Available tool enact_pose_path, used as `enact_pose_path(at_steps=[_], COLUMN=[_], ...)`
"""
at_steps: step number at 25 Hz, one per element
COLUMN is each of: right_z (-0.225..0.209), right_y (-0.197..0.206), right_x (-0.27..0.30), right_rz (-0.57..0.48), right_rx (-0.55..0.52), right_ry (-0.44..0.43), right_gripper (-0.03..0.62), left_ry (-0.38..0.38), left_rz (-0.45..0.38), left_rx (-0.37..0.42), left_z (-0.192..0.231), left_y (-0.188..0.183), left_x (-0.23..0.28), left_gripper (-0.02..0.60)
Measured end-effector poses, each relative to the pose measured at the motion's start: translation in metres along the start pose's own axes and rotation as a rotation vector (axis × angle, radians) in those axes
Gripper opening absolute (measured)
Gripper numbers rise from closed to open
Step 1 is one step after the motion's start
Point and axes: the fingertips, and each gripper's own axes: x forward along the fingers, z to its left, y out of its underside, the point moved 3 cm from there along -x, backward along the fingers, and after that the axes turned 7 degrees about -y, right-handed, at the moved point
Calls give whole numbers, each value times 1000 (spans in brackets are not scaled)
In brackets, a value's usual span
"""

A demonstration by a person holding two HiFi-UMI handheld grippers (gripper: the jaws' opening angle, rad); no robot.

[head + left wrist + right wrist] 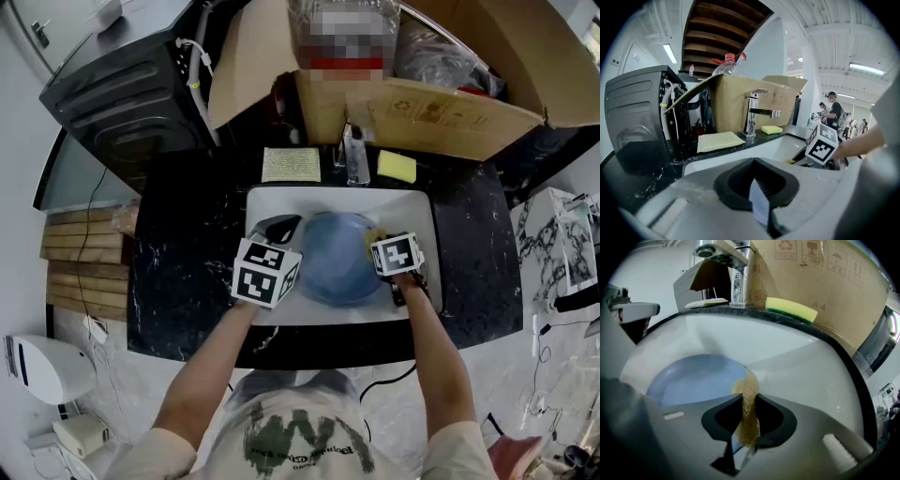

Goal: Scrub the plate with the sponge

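Plate (339,255) lies mid-frame in the sink (328,195), left rim pinched by the left gripper (757,187). Right gripper (749,411) is clamped on the sponge (746,392) at the plate's right edge. Risks: scrub pressure twists the plate out of the thin rim grip; the squashed sponge slips out.

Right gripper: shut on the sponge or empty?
Shut on it. The right gripper pinches the tan sponge between its jaws, by the blue plate in the sink.
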Motion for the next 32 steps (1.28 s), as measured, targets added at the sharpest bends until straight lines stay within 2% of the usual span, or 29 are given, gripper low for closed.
enact_pose_path(at_steps=[8,13,19,27,32], right_z=[1,19,64,124,150], right_y=[0,-24,-55,-58,-50], right_x=[-5,-18,-26,0,15], right_rz=[-15,-84,-124,-74,-37], right_rx=[10,27,-39,-93,-43], right_ry=[-31,-151,-320,-436,-504], right_gripper=[72,72,72,72,72], left_ry=[-14,-36,-75,-107,-109], left_rz=[-1,-5,-6,-11,-11], left_rx=[-8,-24,-48,-55,-50], left_z=[1,5,14,20,20], left_y=[2,2,4,5,4], left_x=[-2,-4,-6,-11,-13], left_gripper=[2,2,2,2,2])
